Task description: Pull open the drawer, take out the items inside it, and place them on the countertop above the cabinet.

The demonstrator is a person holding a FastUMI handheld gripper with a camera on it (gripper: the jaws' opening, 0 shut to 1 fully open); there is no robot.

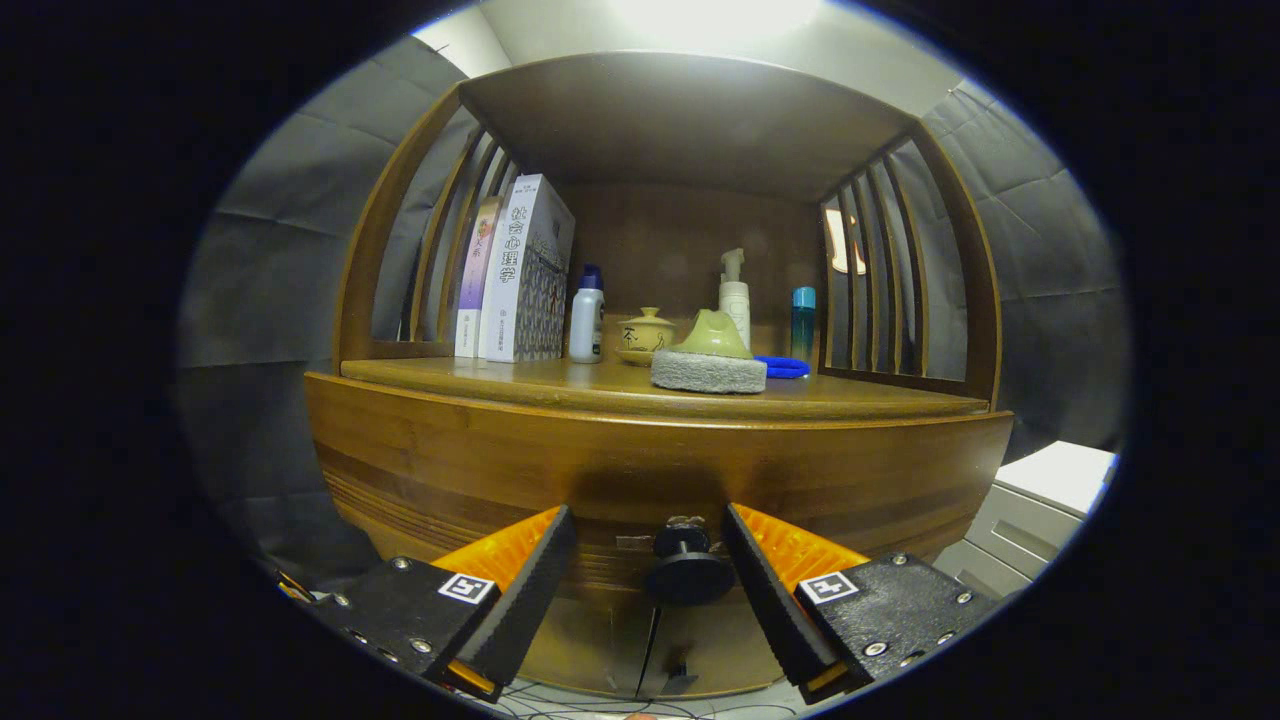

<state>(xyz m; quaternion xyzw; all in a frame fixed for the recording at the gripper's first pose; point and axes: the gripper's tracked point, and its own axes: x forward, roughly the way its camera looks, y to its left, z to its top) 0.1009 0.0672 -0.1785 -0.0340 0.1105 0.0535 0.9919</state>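
A wooden cabinet has a curved drawer front (640, 470) that stands closed, with a round dark knob (688, 570) at its lower middle. My gripper (648, 520) is open, its two fingers on either side of the knob and not touching it. The knob sits between the fingertips, slightly nearer the right finger (765, 590). Above the drawer runs the countertop (560, 385) inside a slatted wooden shelf. What lies inside the drawer is hidden.
On the countertop stand books (520, 275), a white bottle (587, 320), a lidded ceramic cup (646, 335), a pump bottle (735, 290), a teal bottle (803, 320), a grey sponge with a green top (708, 362) and a blue ring (785, 367). A white cabinet (1040, 500) stands to the right.
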